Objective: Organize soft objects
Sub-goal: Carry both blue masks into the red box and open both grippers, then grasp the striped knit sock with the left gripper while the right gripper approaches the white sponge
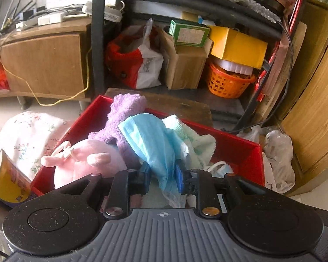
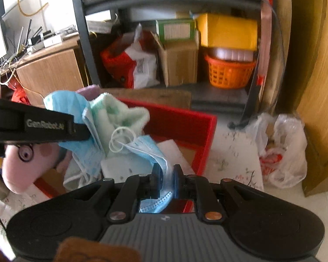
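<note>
An open red box (image 1: 229,135) holds a pink plush toy (image 1: 85,163), a purple fluffy cloth (image 1: 124,113) and a mint green towel (image 1: 196,139). My left gripper (image 1: 164,180) is over the box's near side, open. A crumpled light blue face mask (image 1: 148,139) hangs between its fingers and rests against the right one. In the right wrist view my right gripper (image 2: 166,174) is shut on another blue face mask (image 2: 146,148), whose white ear loops (image 2: 120,139) lie over the towel (image 2: 118,113). The left gripper's black finger (image 2: 43,126) crosses from the left above the plush (image 2: 21,166).
A yellow can (image 1: 4,174) and a floral cloth (image 1: 28,135) lie left of the box. Behind it a dark shelf holds an orange basket (image 1: 227,83), a cardboard box (image 1: 185,65) and a red-and-white bag (image 1: 137,61). Plastic bags (image 1: 277,152) and a wooden cabinet (image 1: 312,109) are on the right.
</note>
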Demonstrator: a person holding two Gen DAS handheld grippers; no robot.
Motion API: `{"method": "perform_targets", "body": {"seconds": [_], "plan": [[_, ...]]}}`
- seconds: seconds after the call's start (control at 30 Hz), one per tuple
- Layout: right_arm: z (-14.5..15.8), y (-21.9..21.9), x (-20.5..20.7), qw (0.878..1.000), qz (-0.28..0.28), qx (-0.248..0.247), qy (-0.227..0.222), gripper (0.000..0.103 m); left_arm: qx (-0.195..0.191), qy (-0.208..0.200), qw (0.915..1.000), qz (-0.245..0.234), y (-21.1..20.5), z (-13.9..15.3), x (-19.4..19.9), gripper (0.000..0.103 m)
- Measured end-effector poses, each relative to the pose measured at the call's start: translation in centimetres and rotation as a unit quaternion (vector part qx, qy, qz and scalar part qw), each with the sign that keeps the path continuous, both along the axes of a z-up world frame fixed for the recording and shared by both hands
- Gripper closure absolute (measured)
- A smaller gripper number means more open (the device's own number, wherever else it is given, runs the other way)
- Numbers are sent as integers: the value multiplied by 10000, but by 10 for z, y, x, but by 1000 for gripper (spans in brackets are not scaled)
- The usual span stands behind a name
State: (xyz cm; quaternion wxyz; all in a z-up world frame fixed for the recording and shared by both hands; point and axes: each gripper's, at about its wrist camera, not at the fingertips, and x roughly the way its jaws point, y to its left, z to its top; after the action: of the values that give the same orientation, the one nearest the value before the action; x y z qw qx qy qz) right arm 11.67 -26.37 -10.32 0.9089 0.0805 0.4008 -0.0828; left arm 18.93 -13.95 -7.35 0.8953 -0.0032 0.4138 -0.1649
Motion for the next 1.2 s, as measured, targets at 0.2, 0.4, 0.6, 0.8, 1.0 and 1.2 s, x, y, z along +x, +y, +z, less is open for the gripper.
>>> {"method": "perform_targets", "body": {"seconds": [0.2, 0.4, 0.6, 0.8, 1.0, 1.2], "plan": [[-2, -2, 4, 9999, -52, 134, 5, 103, -14, 18, 10000, -90, 0, 5, 0, 57], [18, -6, -1, 9990, -49, 429, -143, 94, -313, -149, 9994, -14, 12, 32, -6, 40], [41, -1, -10, 9992, -128, 235, -300, 85, -317, -335, 9989, -82, 23, 61, -27, 37], [67, -9, -32, 9982, -292, 281, -438, 83, -224, -247, 9989, -331, 34, 77, -56, 33], [82, -8, -69, 9994, -193, 115, -266, 81, -45, 112, 9987, -503, 38, 60, -92, 33], [69, -6, -111, 9997, -161, 163, 52, 80, 61, 790, 9953, -549, 39, 21, -111, 34]]}}
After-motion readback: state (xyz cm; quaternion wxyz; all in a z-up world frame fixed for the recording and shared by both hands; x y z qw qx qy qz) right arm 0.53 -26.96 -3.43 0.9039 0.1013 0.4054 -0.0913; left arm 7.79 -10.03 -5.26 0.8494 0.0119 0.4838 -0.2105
